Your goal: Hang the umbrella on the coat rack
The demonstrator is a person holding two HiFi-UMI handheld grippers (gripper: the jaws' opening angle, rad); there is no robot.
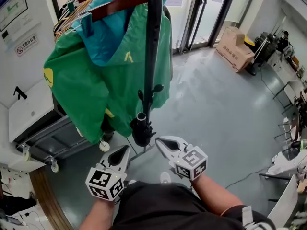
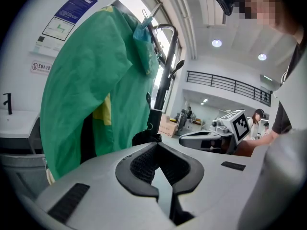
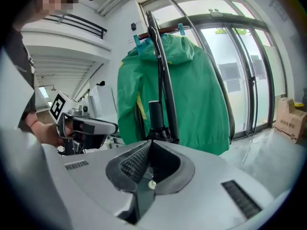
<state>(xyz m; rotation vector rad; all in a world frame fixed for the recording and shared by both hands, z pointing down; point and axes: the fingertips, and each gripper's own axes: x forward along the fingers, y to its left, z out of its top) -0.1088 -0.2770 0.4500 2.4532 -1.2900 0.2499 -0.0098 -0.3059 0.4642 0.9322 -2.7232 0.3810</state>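
The black folded umbrella (image 1: 142, 131) hangs close against the coat rack's black pole (image 1: 152, 42), handle end up, under a small hook (image 1: 156, 88). What bears it is hidden. A green jacket (image 1: 105, 71) hangs on the rack behind it. My left gripper (image 1: 125, 149) sits just below and left of the umbrella, shut and empty. My right gripper (image 1: 158, 140) is just right of the umbrella's lower end, also shut with nothing in it. The left gripper view shows the umbrella (image 2: 151, 123) ahead of the shut jaws (image 2: 156, 145). In the right gripper view the umbrella (image 3: 156, 116) stands beyond the gripper (image 3: 149, 142).
A white wheeled cabinet (image 1: 33, 114) stands left of the rack. Glass doors (image 1: 206, 13) are at the back, with a cardboard box (image 1: 234, 48) beside them. Desks and gear (image 1: 288, 66) line the right side. Grey floor (image 1: 216, 119) lies between.
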